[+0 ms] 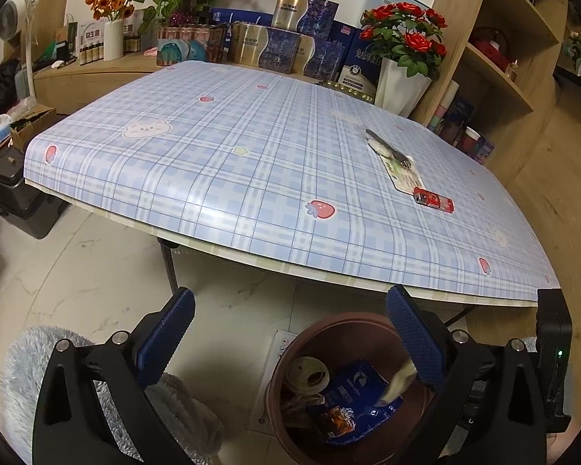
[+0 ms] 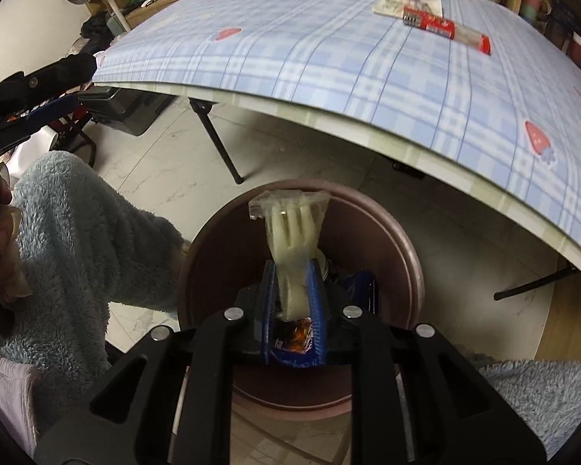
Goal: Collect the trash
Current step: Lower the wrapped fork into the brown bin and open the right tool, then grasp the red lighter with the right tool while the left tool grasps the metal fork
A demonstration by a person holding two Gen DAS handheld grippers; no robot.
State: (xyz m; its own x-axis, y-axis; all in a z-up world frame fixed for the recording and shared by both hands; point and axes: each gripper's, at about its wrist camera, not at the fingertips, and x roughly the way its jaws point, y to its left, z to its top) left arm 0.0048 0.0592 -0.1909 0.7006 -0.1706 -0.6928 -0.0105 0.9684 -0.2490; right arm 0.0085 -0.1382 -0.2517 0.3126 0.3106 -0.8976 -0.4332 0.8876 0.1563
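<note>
1. Trash, a wrapped plastic fork (image 2: 290,232), sits clamped in my right gripper (image 2: 293,271) above the brown bin (image 2: 414,271).
2. My left gripper (image 1: 290,302) hangs spread wide, holding nothing.
3. A red tube (image 1: 433,200) lies on the table (image 1: 232,162).

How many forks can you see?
2. A wrapped plastic fork in the right claw over the bin; a dark fork on the table. More may hide in the bin.
</note>
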